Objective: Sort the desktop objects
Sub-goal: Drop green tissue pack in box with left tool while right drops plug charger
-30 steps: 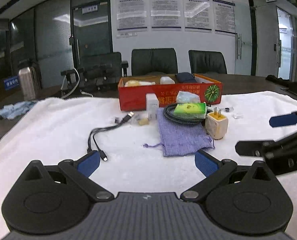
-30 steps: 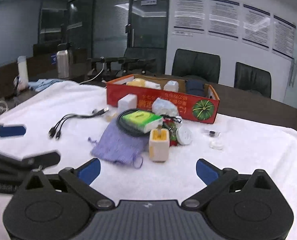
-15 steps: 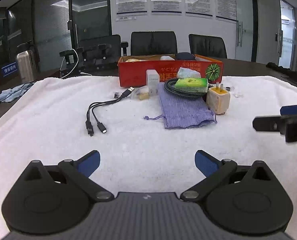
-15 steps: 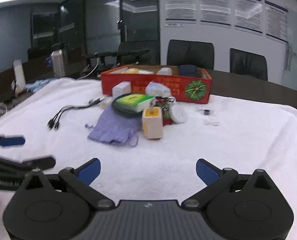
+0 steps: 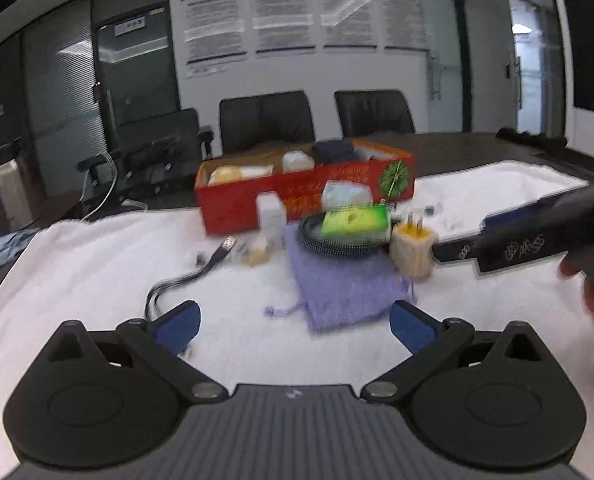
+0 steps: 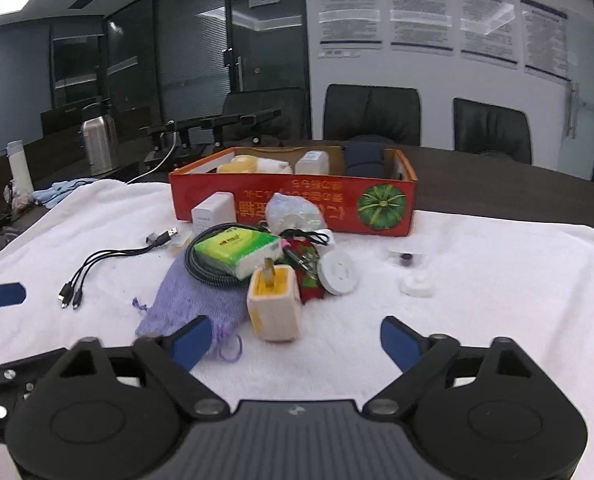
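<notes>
A red cardboard box (image 6: 297, 198) holding several items stands at the back of the white towel (image 6: 497, 300). In front of it lie a green tissue pack (image 6: 237, 249) on a coiled black cable (image 6: 209, 270), a purple knit pouch (image 6: 193, 300), a yellow-white plug charger (image 6: 275, 304), a white adapter (image 6: 213, 212), a white round disc (image 6: 337, 272) and a black multi-head USB cable (image 6: 109, 260). My right gripper (image 6: 295, 342) is open and empty, just in front of the charger. My left gripper (image 5: 295, 322) is open and empty, near the pouch (image 5: 343, 284).
A steel thermos (image 6: 97, 146) and a white bottle (image 6: 19, 168) stand at the far left off the towel. Small white and dark bits (image 6: 411, 274) lie to the right of the pile. Black office chairs (image 6: 371, 114) stand behind the dark table.
Both grippers have moved forward toward the pile of objects. The right gripper now sits close beside the charger in the left wrist view. Both stay open.
</notes>
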`<state>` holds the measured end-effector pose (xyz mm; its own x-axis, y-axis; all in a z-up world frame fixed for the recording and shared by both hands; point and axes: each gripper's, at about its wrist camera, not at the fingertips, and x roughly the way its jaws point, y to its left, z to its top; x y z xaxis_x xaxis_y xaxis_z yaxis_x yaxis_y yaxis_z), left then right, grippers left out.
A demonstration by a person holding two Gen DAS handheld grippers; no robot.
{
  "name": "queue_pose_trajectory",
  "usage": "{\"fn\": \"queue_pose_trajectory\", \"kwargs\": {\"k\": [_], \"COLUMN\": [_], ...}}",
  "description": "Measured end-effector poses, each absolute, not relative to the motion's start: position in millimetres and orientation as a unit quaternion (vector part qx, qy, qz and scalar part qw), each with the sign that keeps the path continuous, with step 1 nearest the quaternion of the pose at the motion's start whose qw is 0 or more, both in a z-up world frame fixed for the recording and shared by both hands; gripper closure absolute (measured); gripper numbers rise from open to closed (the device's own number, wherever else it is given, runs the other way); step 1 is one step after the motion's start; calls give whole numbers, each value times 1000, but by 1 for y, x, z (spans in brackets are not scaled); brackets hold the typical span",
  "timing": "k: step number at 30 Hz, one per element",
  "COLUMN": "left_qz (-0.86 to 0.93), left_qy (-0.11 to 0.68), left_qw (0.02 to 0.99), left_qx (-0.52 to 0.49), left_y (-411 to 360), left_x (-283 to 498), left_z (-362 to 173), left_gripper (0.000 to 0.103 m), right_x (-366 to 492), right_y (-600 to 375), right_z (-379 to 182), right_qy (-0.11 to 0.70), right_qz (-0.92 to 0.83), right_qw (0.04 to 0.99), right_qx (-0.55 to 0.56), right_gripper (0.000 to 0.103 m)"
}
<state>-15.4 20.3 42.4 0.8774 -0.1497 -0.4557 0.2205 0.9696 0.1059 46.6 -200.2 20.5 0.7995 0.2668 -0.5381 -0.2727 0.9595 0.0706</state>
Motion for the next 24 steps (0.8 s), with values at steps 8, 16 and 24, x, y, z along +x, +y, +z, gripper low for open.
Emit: {"fn": "queue_pose_trajectory", "kwargs": {"k": [8, 16, 24], "left_qz": [-142, -184, -199], "left_qy": [252, 288, 331], "left_qw": [955, 935, 916], "left_qx": [65, 90, 107], "left_y": [12, -36, -57], "left_x": [61, 124, 147], "left_z": [62, 42, 25], "left_gripper": [0, 0, 37], "right_x": [101, 104, 106], "right_y": [-192, -218, -236], "right_z": [-1, 0, -2], "right_qy": [328, 326, 324], "right_qz": [179, 171, 153], "right_qw": [928, 929, 931], "right_qx": [9, 43, 67], "right_gripper": [68, 73, 73]}}
